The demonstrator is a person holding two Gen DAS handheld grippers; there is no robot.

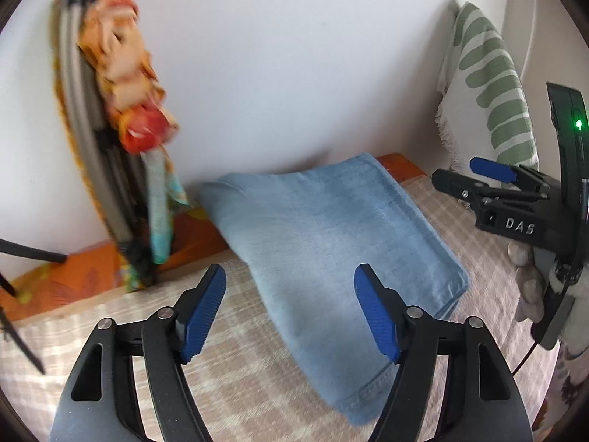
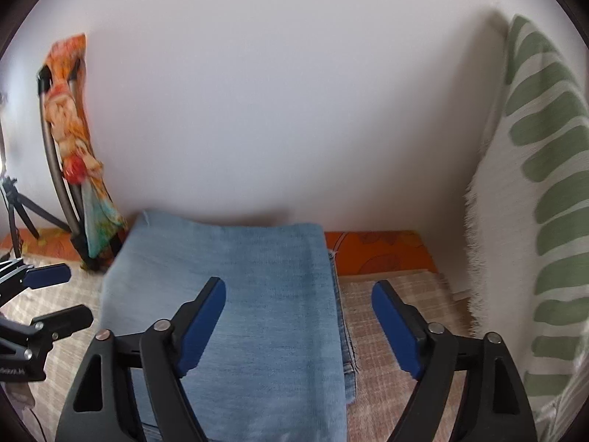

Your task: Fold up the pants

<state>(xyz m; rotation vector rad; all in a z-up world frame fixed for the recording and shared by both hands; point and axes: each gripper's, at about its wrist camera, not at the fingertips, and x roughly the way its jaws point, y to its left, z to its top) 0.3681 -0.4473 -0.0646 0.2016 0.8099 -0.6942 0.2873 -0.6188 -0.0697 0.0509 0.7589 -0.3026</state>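
Observation:
The light blue denim pants (image 1: 331, 239) lie folded into a flat rectangle on the beige checked bed cover (image 1: 228, 379). My left gripper (image 1: 291, 316) is open and empty, held just above the near edge of the pants. My right gripper (image 2: 298, 326) is open and empty over the pants (image 2: 250, 313), whose frayed hem edges show at their right side. The right gripper also shows in the left wrist view (image 1: 467, 173) at the right edge, and the left gripper shows in the right wrist view (image 2: 59, 294) at the left edge.
A white wall stands behind the bed. A folded metal frame draped with orange floral cloth (image 1: 121, 84) leans at the left. A white pillow with green stripes (image 2: 545, 221) stands at the right. An orange sheet border (image 2: 375, 254) runs along the wall. A tripod (image 2: 14, 213) stands far left.

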